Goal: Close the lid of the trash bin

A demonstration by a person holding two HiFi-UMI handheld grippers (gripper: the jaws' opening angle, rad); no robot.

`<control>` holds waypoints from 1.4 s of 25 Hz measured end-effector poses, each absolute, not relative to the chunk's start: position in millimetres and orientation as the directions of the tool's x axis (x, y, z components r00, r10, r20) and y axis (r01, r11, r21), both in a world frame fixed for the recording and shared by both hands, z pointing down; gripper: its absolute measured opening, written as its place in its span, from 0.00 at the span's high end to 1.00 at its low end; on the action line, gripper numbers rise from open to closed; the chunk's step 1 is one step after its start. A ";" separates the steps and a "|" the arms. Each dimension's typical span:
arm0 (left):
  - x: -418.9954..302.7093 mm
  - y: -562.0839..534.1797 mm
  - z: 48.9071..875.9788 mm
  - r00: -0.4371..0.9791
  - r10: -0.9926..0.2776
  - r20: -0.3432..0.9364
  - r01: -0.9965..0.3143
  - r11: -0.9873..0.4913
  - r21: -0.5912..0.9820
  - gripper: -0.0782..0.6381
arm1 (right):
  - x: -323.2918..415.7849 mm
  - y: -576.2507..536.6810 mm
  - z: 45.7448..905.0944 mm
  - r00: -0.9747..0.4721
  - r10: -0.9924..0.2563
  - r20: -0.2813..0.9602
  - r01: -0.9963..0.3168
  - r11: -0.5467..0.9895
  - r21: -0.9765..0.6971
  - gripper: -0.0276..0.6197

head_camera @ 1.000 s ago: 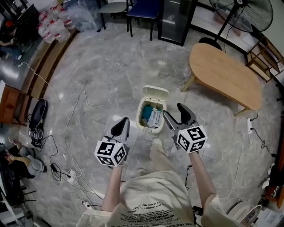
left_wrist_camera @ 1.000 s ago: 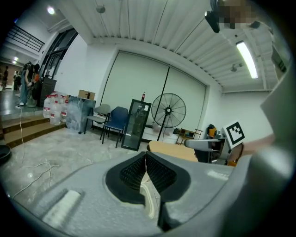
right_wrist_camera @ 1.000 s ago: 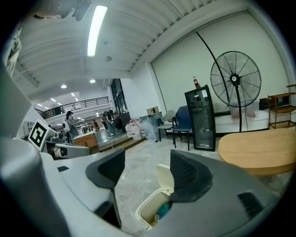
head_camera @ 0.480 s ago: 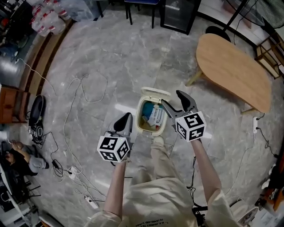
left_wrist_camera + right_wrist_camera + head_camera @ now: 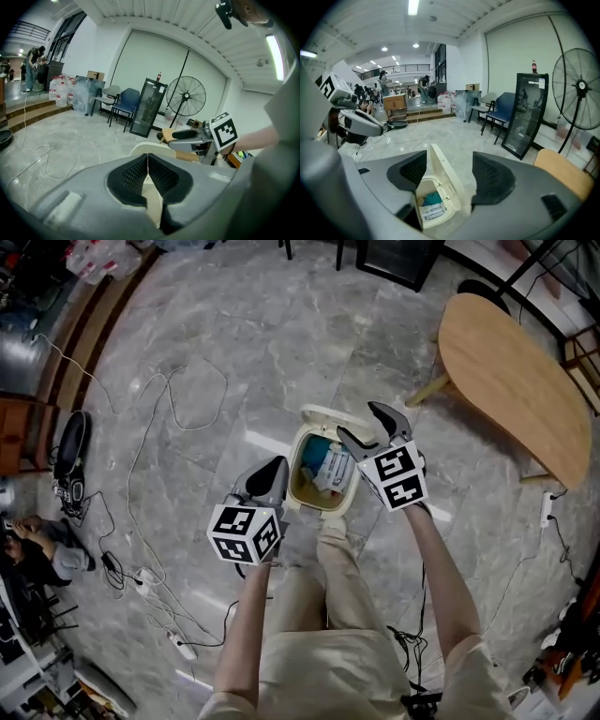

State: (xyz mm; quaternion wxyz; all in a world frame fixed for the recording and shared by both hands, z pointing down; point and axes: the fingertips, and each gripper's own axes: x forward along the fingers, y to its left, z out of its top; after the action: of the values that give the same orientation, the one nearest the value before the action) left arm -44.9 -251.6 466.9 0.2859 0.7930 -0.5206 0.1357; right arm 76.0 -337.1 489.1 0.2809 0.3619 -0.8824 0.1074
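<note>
Two things matter for this step imo: get behind the lid (image 5: pixel 326 412), and push it rather than pinch it. The bin (image 5: pixel 293 479) sits on the floor (image 5: pixel 206 352) at mid frame in the head view, just ahead of the person's feet (image 5: pixel 330 542). Its lid stands up off the far rim and some trash (image 5: pixel 328 470) shows inside. In the right gripper view the lid leans in the gap between the two fingers (image 5: pixel 494 180), but neither looks to be touching it, so nothing's gripped. I'd bring one finger round to the lid's far face near its top edge and tip it toward the person. Follow it down so it doesn't slam or shove the light-looking bin along the floor. Pushing low down by the rim would just waste effort.

Pose: the right gripper (image 5: pixel 359 421) hangs over the bin's far-right rim, just right of centre frame. The arm is stretched forward and down, fingers wide apart and empty. The left gripper (image 5: pixel 277 463) is just beside the bin's left rim, left of centre frame, forearm out straight. Its fingers are pressed together on nothing. It could steady the bin's side if it slides.
</note>
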 end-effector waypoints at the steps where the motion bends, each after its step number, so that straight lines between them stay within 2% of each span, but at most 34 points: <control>1: -46.2 -252.2 471.3 0.419 -0.746 0.517 -0.904 -0.291 0.314 0.86 | 74.3 -338.0 495.3 -0.572 -0.571 0.589 -0.692 0.722 0.028 0.51; 10: -52.3 -243.5 506.1 0.425 -0.729 0.536 -0.898 -0.266 0.351 0.86 | 66.1 -338.4 535.6 -0.484 -0.531 0.695 -0.566 0.796 0.214 0.51; 19: -50.1 -235.6 524.4 0.473 -0.704 0.529 -0.873 -0.292 0.392 0.86 | 64.8 -339.3 554.4 -0.378 -0.573 0.727 -0.472 0.795 0.381 0.51; 35: -56.0 -206.6 533.0 0.543 -0.662 0.516 -0.834 -0.355 0.422 0.86 | 57.9 -305.0 566.6 -0.253 -0.652 0.714 -0.435 0.736 0.518 0.51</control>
State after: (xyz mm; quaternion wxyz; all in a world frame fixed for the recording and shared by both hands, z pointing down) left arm -56.0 -206.6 533.0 0.3325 0.8130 -0.4601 0.1292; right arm 57.9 -305.0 566.6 0.5033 0.3466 -0.7842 -0.1079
